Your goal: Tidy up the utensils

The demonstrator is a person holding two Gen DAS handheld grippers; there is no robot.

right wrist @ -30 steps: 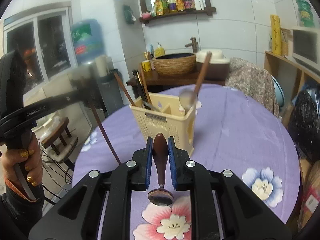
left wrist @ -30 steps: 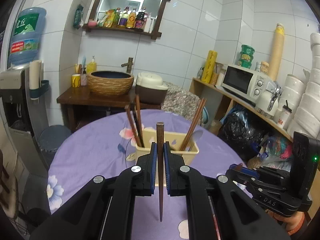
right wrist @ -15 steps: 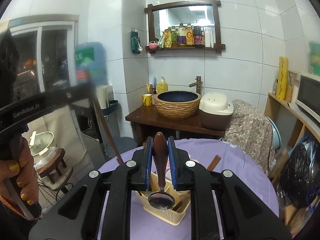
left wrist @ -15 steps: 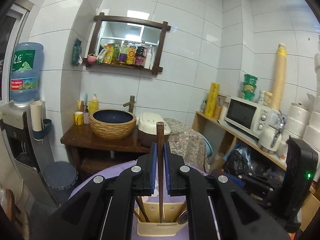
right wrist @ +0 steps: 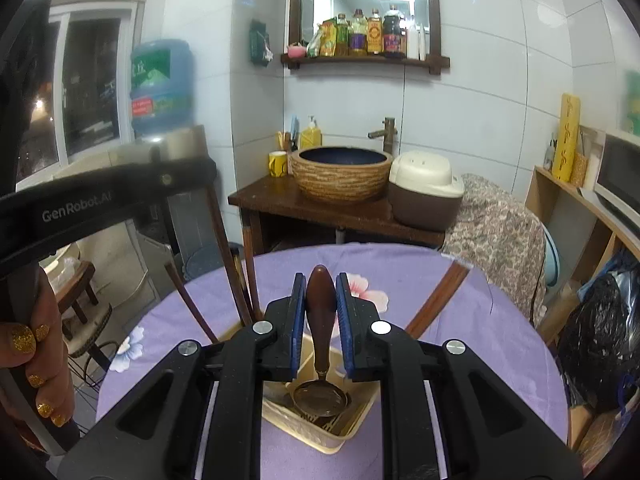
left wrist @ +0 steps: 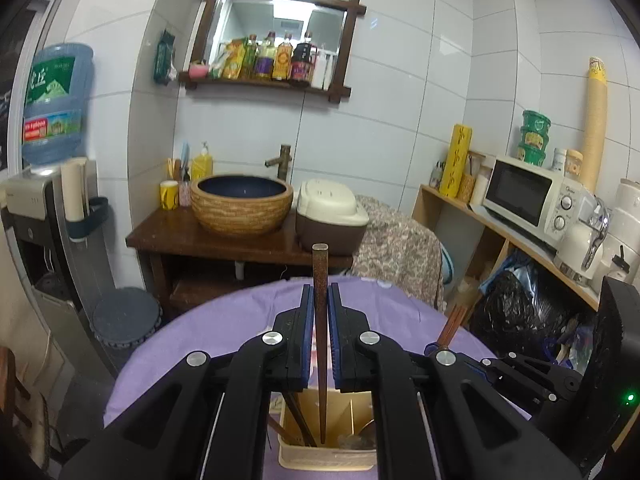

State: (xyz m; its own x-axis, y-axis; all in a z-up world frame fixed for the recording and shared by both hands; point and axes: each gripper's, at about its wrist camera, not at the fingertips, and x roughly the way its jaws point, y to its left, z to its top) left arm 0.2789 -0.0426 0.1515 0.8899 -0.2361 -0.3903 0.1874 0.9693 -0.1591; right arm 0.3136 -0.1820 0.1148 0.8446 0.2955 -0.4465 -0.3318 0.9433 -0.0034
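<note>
The left gripper (left wrist: pixel 320 308) pinches a dark wooden chopstick (left wrist: pixel 320 344) between its blue pads, the stick upright with its square top above the fingers and its thin end down inside the cream utensil holder (left wrist: pixel 326 458) directly below. The right gripper (right wrist: pixel 321 300) is clamped on the rounded brown handle of a wooden-handled spoon (right wrist: pixel 320 360); the metal bowl of the spoon hangs just over the open top of the same holder (right wrist: pixel 320 436), which already has other utensils in it. Both tools tilt gently downward over the holder, side by side.

At the left edge of the right wrist view, the black body of the left tool crosses the frame and reads "GenRobot.AI" (right wrist: pixel 78 210) in pale letters. A hand (right wrist: pixel 38 360) with gold glitter nails wraps its grip below. More brown chopsticks (right wrist: pixel 240 280) lean out of the holder's far side.

The holder stands on a round table under a purple cloth with flower prints (right wrist: pixel 460 320). Beyond it, a wooden stand carries a woven-sided basin (left wrist: pixel 242 204) and a cream rice cooker (left wrist: pixel 330 210). A blue water bottle (left wrist: pixel 54 100) with a green label and white characters, too blurred to read, sits on the dispenser at the left. A microwave (left wrist: pixel 528 196) rests on the right-hand shelf. Sauce bottles line the mirror shelf (left wrist: pixel 272 80); their labels are too small to read.
</note>
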